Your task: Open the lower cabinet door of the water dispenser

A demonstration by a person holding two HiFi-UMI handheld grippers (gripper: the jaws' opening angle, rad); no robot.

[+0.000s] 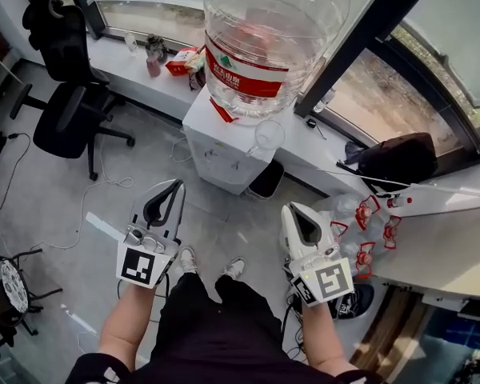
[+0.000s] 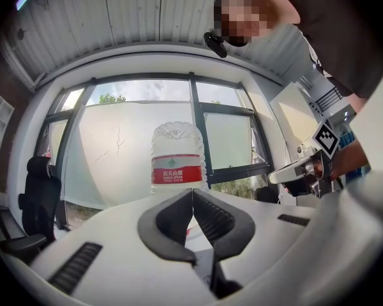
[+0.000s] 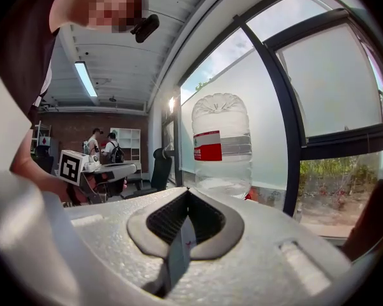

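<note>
The white water dispenser (image 1: 224, 146) stands against the window sill, with a big clear bottle (image 1: 268, 38) with a red label on top. Its front face looks toward me and is seen steeply from above; the lower cabinet door is hard to make out. My left gripper (image 1: 176, 186) hovers in front of the dispenser's left side, jaws shut and empty. My right gripper (image 1: 292, 210) hangs further right and nearer me, also shut with nothing in it. Both are apart from the dispenser. The bottle (image 2: 177, 158) rises beyond the shut left gripper (image 2: 191, 193), and the bottle (image 3: 221, 152) beyond the shut right gripper (image 3: 187, 193).
A black office chair (image 1: 72, 94) stands to the left. A small black bin (image 1: 266, 181) sits beside the dispenser's right foot. Cables lie on the grey floor. A white table (image 1: 440, 246) with red clips is at the right, a black bag (image 1: 396, 158) on the sill.
</note>
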